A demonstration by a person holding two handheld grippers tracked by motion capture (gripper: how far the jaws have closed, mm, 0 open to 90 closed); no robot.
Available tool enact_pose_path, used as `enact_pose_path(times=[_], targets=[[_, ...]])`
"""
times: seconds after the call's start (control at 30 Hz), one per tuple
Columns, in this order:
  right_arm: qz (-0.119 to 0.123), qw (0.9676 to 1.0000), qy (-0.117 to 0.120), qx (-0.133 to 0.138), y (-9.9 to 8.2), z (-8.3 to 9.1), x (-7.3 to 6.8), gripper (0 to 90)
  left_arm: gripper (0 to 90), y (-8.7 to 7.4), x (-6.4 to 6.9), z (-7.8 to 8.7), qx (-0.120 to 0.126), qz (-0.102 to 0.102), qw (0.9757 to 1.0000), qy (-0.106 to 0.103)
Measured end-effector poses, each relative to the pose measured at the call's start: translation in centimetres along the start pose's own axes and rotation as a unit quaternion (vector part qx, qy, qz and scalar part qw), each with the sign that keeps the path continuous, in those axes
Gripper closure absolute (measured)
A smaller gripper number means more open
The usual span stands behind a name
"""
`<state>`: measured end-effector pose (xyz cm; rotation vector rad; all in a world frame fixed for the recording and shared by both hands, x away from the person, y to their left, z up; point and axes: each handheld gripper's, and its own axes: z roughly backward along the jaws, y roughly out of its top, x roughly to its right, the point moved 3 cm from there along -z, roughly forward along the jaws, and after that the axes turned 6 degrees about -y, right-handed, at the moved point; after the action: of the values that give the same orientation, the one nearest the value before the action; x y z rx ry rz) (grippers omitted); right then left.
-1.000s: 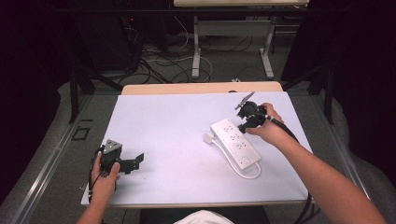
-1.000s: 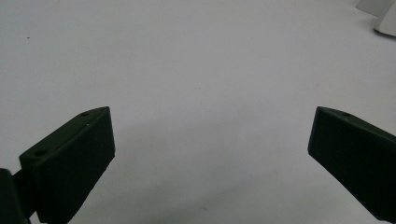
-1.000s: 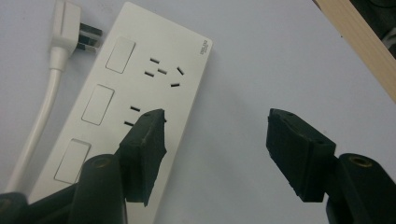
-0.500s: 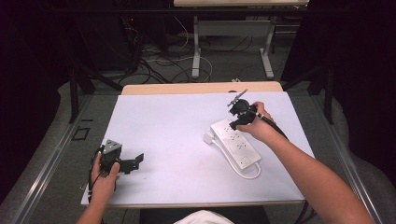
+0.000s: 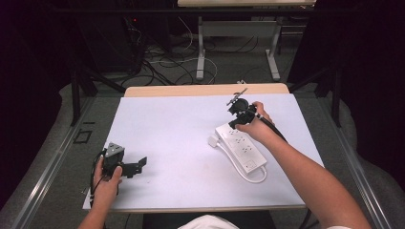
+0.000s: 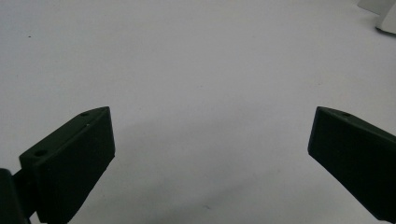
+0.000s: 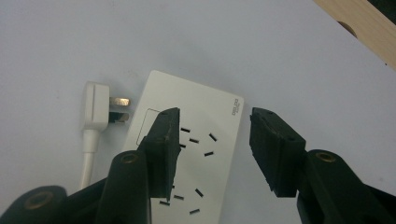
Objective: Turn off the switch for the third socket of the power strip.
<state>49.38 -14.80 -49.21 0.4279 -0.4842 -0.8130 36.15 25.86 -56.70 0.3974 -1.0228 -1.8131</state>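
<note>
A white power strip [image 5: 241, 148] lies diagonally on the right half of the white table top [image 5: 176, 133]. Its white plug [image 5: 212, 141] rests beside its far left corner, and the cable [image 5: 254, 177] loops round the near end. My right gripper [image 5: 237, 117] hovers over the strip's far end, pointing down. In the right gripper view its jaws [image 7: 215, 119] stand open above the strip's sockets [image 7: 196, 140], gripping nothing, with the plug [image 7: 95, 109] and its prongs to the left. My left gripper [image 5: 140, 164] rests open near the front left, its jaws [image 6: 210, 140] wide apart over bare table.
A wooden strip [image 5: 205, 89] borders the table's far edge and appears as a wooden edge [image 7: 364, 23] in the right gripper view. Beyond it stand desk legs [image 5: 200, 47] and floor cables. A corner of something white [image 6: 385, 14] sits far ahead of the left gripper.
My right gripper has shifted a little to the left, over the far end of the power strip. The left gripper has stayed where it was.
</note>
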Motion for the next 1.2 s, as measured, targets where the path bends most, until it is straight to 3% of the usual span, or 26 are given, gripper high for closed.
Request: enact_pose_path(times=[0.53,1.13,1.2], targets=[[-0.019,0.9998,0.002,0.002,0.6,-0.9,-0.4,51.6,0.5,0.0,0.0,0.0,0.0,0.0,1.0,0.0],[-0.048,0.9985,0.024,0.013,0.9,-2.4,-1.1,51.5,0.6,-0.1,0.0,0.0,0.003,0.002,1.0,0.001],[-0.055,0.9981,0.027,0.005,0.9,-2.4,-1.3,51.8,0.6,-0.1,0.0,-0.1,0.002,0.002,1.0,0.002]])
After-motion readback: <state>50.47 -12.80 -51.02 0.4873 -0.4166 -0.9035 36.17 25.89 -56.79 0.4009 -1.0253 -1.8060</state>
